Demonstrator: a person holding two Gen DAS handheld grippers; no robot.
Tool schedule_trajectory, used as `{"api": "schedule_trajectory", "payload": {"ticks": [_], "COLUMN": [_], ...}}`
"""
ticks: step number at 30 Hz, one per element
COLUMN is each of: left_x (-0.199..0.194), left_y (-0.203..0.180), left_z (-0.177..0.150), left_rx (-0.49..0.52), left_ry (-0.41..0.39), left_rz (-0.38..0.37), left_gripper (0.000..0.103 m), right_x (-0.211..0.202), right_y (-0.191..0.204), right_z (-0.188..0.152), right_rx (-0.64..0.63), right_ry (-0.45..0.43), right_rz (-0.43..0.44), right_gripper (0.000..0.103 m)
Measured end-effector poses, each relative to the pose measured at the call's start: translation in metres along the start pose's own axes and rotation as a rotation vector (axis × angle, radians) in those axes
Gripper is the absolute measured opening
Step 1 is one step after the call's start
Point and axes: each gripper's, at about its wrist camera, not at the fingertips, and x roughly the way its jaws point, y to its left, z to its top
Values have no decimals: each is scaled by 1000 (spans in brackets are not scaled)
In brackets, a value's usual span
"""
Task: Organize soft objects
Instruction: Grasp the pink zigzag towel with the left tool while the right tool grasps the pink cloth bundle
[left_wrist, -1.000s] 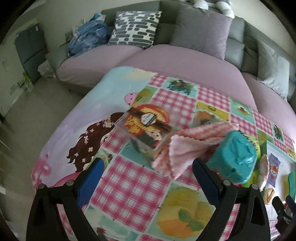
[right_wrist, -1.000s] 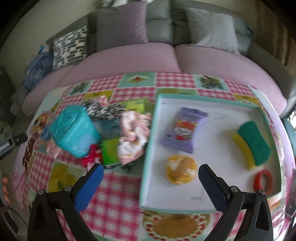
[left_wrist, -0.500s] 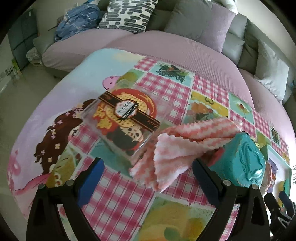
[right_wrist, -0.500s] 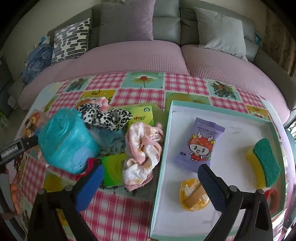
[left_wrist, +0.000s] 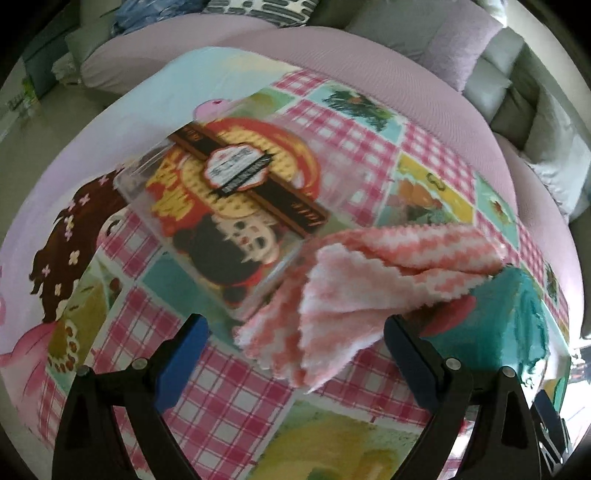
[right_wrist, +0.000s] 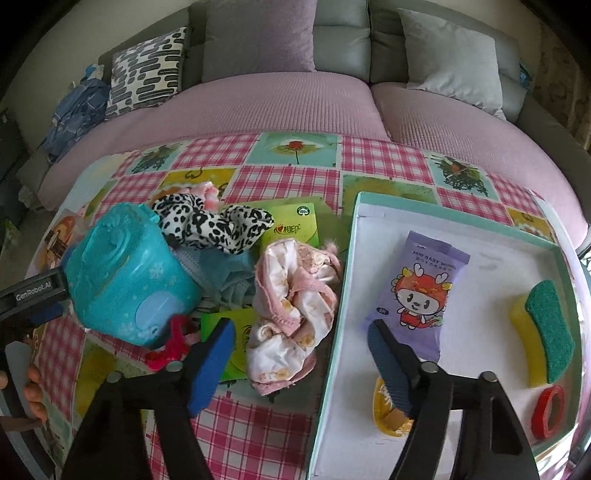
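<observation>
— Where were your tongs?

— My left gripper (left_wrist: 293, 354) hung spread wide over the pink-striped cloth (left_wrist: 354, 295), pinching nothing. That cloth lay crumpled against a clear box (left_wrist: 236, 206) near the left edge of the table (left_wrist: 236, 402), with its other end by the teal pouch (left_wrist: 517, 325). My right gripper (right_wrist: 301, 354) was spread as well, empty, one finger over the heap and the other over the tray (right_wrist: 345, 295).

— Any room to move?

— Bare checked cover lay at the near edge, in front of both grippers, and more ran along the far edge by the sofa (right_wrist: 288, 107). The tray's left wall stood just beside the pale pink garment (right_wrist: 291, 314).

— What was in the tray?

— A purple wipes pack (right_wrist: 421, 288) near its middle, a yellow-green sponge (right_wrist: 543, 332) toward the right wall, a red ring (right_wrist: 548, 410) near that sponge, and a yellow packet (right_wrist: 388, 417) partly hidden under my right finger.

— And the soft things?

— All outside the tray, piled on the table's left half: the leopard cloth (right_wrist: 214, 225), a bluish cloth (right_wrist: 225, 273) beneath it, the pink garment, and green packs (right_wrist: 295, 225) under them.
</observation>
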Motion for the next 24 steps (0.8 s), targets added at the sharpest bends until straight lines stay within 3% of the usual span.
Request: {"api": "schedule_trajectory", "payload": {"ticks": [7, 13, 15, 17, 21, 23, 24], "left_x": [8, 16, 15, 14, 13, 10, 10], "left_y": [8, 2, 0, -4, -9, -8, -9], "left_z": [-1, -2, -2, -1, 0, 0, 0], "left_rx": [-28, 14, 39, 51, 76, 80, 82], "left_ry": [17, 8, -1, -8, -14, -15, -14], "left_rz": [1, 94, 116, 105, 94, 77, 62], "left_gripper": [96, 92, 84, 68, 54, 36, 32], "right_x": [6, 7, 8, 8, 8, 7, 7], "right_y": [0, 0, -1, -1, 0, -1, -2], "right_z": [-2, -3, -3, -3, -3, -3, -3], "right_rx": [-1, -10, -7, -7, -12, -9, -9], "right_ry": [17, 20, 20, 21, 23, 23, 24], "right_rz": [13, -3, -4, -5, -16, -17, -19], "right_gripper": [52, 44, 43, 43, 40, 36, 35]}}
